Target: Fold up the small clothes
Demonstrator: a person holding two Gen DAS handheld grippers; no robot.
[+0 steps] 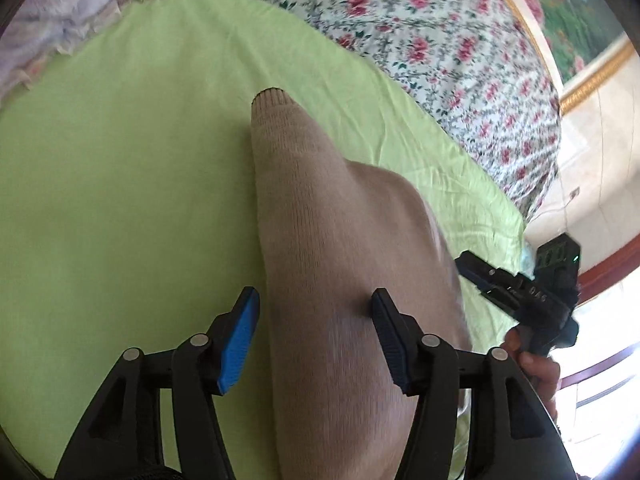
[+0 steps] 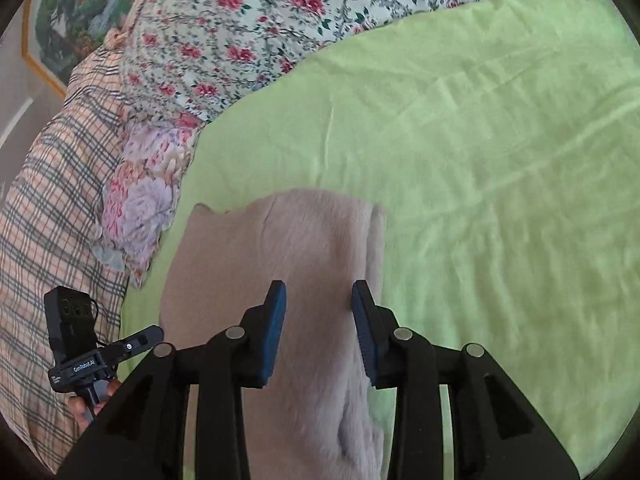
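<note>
A beige knit garment (image 1: 332,220) lies on the green sheet (image 1: 100,180), one narrow end pointing away from me. My left gripper (image 1: 315,294) hovers over it, open, its blue pads apart and not pressing on the cloth. In the right wrist view the same garment (image 2: 280,248) looks folded into a long strip on the sheet (image 2: 500,160). My right gripper (image 2: 320,285) stands open above it, with no cloth pinched between its pads. A hand holds the right gripper (image 1: 476,276) at the garment's right edge. The left gripper (image 2: 148,336) shows at the lower left.
A rose-patterned quilt (image 1: 420,32) is bunched along the far side of the sheet. A plaid cloth (image 2: 52,200) and a cloth with large flowers (image 2: 140,208) lie to the left. A framed picture (image 2: 68,20) hangs on the wall behind.
</note>
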